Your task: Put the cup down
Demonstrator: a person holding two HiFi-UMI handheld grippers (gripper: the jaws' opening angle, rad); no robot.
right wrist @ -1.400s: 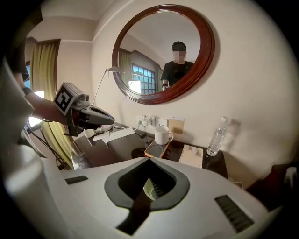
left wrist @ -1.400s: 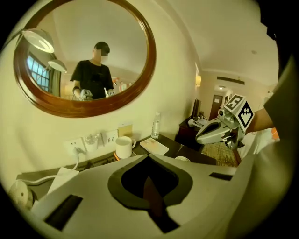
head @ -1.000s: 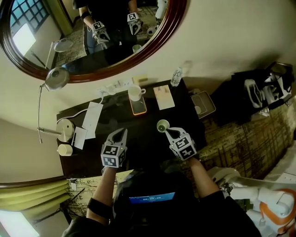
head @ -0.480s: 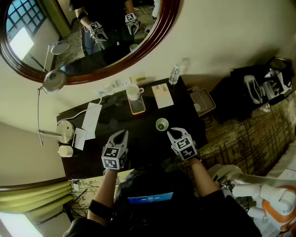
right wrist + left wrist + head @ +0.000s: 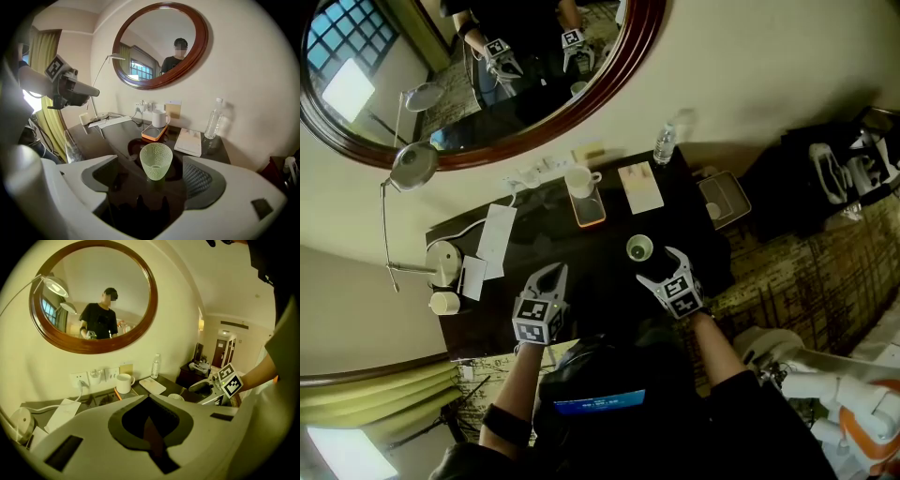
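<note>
The pale green dimpled glass cup (image 5: 156, 161) stands upright on the dark glossy surface (image 5: 598, 270) between the just-spread jaws of the right gripper (image 5: 660, 266), untouched, with the left gripper (image 5: 549, 274) farther off, jaws pressed together.

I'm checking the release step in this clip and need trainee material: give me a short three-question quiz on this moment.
1. True or false: the green cup stands upright on the dark table.
2. Where is the water bottle? A) lying beside the cup B) upright by the wall C) on the floor
3. Which gripper is shut, and does it hold anything?

Key:
1. True; the right gripper has just been opening its jaws, and the cup stands between them untouched.
2. B.
3. The left gripper; it holds nothing.
</note>
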